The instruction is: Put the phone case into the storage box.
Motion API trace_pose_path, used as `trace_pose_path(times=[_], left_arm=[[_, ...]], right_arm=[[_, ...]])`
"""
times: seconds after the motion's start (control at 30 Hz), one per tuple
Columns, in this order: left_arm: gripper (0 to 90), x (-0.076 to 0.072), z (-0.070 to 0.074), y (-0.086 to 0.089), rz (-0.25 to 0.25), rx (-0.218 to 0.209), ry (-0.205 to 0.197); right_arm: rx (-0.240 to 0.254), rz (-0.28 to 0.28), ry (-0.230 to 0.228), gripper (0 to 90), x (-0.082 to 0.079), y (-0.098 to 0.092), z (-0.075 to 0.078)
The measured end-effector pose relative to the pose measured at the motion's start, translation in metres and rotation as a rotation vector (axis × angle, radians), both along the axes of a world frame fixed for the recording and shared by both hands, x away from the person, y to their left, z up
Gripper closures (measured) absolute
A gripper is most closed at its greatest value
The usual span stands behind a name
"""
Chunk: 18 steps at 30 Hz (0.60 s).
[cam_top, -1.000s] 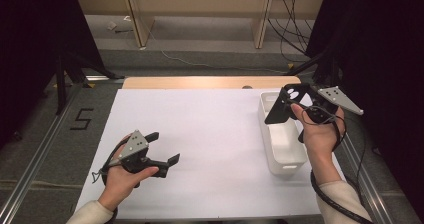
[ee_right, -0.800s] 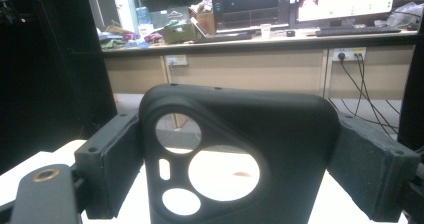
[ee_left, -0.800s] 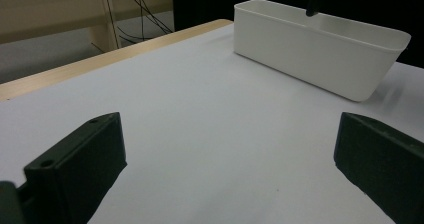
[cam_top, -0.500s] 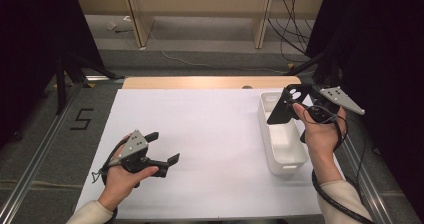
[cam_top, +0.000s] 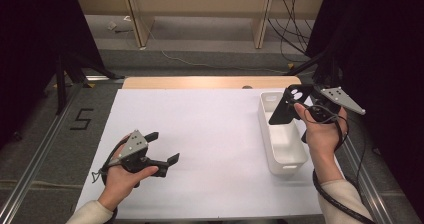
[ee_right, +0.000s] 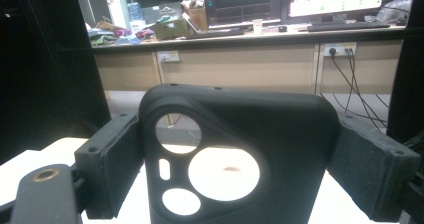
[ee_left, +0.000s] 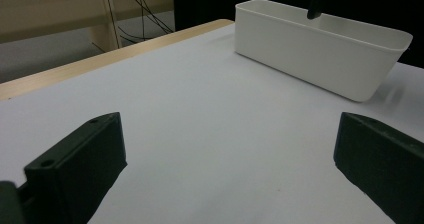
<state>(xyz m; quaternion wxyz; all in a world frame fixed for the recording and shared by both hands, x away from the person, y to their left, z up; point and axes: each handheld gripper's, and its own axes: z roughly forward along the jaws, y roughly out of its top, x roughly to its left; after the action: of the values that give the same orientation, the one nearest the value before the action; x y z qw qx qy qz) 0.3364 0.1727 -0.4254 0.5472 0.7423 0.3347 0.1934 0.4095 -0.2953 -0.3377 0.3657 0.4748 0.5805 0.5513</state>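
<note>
- Two tools: left hand-held gripper (cam_top: 162, 163) rests released on the white counter (cam_top: 215, 134)
- White bin (cam_top: 282, 149) stands right
- Right hand-held gripper (ee_right: 235, 159) clamps a black phone case (cam_top: 286, 104) above it: light, flexible, best pinched at its edges

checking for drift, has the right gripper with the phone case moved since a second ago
No. The right gripper holds the black phone case above the white bin's far end, as before.
</note>
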Motion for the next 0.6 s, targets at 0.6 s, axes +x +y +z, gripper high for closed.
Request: trace_pose_path(times=[0.6], left_arm=[[0.0, 0.0001, -0.0002, 0.0000, 0.000, -0.002, 0.000]], right_arm=[[-0.010, -0.013, 0.017, 15.1, 0.0030, -0.0025, -0.0057]])
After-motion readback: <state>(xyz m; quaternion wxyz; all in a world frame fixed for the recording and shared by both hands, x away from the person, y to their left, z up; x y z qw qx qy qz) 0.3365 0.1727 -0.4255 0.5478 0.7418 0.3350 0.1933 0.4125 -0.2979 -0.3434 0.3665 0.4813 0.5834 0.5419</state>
